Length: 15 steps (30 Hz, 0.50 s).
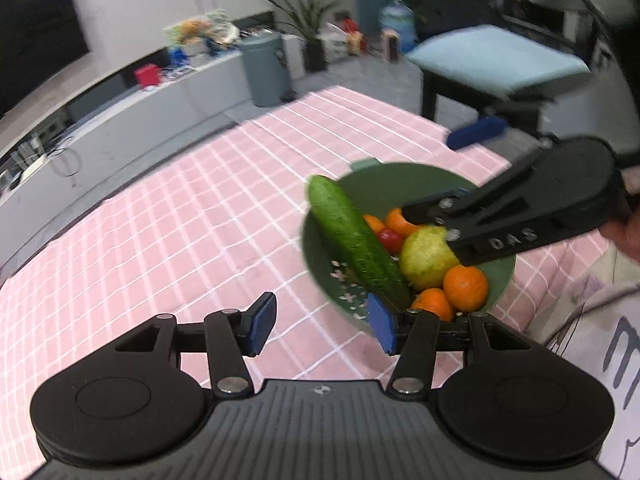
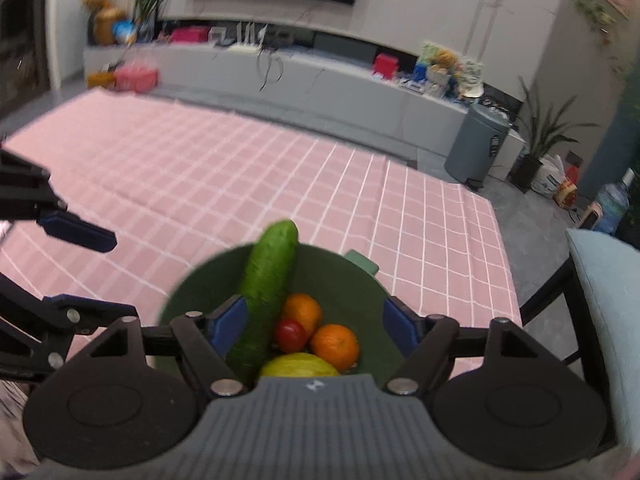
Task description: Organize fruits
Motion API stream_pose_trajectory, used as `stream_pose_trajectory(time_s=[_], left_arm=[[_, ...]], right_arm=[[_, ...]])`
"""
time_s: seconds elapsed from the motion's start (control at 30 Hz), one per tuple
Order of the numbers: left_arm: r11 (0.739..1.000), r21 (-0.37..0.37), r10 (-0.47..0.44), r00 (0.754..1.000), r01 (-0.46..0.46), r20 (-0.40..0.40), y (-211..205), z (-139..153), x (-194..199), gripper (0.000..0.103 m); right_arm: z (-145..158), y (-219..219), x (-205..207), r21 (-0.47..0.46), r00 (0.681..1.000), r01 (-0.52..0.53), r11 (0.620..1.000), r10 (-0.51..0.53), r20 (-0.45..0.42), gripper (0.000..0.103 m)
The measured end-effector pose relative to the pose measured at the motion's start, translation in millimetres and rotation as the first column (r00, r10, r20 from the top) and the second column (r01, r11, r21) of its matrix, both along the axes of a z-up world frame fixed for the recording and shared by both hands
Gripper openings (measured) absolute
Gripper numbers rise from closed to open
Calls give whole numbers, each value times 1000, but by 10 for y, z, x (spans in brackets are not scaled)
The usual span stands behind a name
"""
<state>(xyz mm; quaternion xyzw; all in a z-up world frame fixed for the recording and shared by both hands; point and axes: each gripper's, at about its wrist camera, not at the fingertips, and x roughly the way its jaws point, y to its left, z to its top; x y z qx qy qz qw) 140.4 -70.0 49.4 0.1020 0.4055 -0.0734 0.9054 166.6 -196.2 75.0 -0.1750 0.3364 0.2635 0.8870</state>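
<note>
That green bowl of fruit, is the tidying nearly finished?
It looks close to done. The green bowl already holds the cucumber, oranges, a small tomato and a yellow-green fruit. Nothing is in hand: the left tool and right tool are both open and empty. No loose fruit shows on the pink cloth, so little seems left.

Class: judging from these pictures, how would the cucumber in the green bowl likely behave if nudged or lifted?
The cucumber looks stiff, keeping straight while propped on the bowl rim. Round and overhanging, it may roll or tip out. Its skin looks smooth, possibly slippery.
</note>
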Motion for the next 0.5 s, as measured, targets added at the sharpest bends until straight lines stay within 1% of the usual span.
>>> stream_pose_trajectory(time_s=[0.07, 0.2, 0.27, 0.3, 0.37, 0.4, 0.47, 0.5], left_arm=[[999, -20, 42, 999, -42, 28, 79, 73, -95, 62], [991, -68, 118, 988, -111, 104, 211, 196, -297, 62], [985, -85, 161, 976, -149, 147, 274, 222, -414, 65], [982, -92, 178, 970, -165, 167, 319, 226, -470, 66], [975, -104, 213, 956, -195, 203, 382, 218, -572, 75], [970, -112, 237, 947, -217, 218, 421, 209, -626, 76], [952, -157, 294, 930, -263, 219, 523, 181, -705, 80], [939, -192, 323, 922, -284, 213, 576, 147, -733, 80]], right_arm=[[44, -5, -116, 41, 999, 35, 999, -35, 12, 76], [102, -9, -425, 118, 990, 121, 986, -128, 52, 77], [92, -12, -579, 160, 983, 162, 974, -173, 62, 79], [80, -10, -667, 187, 979, 182, 965, -196, 61, 82], [50, 2, -817, 228, 973, 204, 952, -222, 56, 83], [26, 17, -902, 244, 971, 212, 946, -232, 55, 83], [-19, 42, -1027, 265, 968, 222, 938, -245, 54, 85], [-61, 65, -1094, 273, 966, 228, 935, -251, 54, 85]])
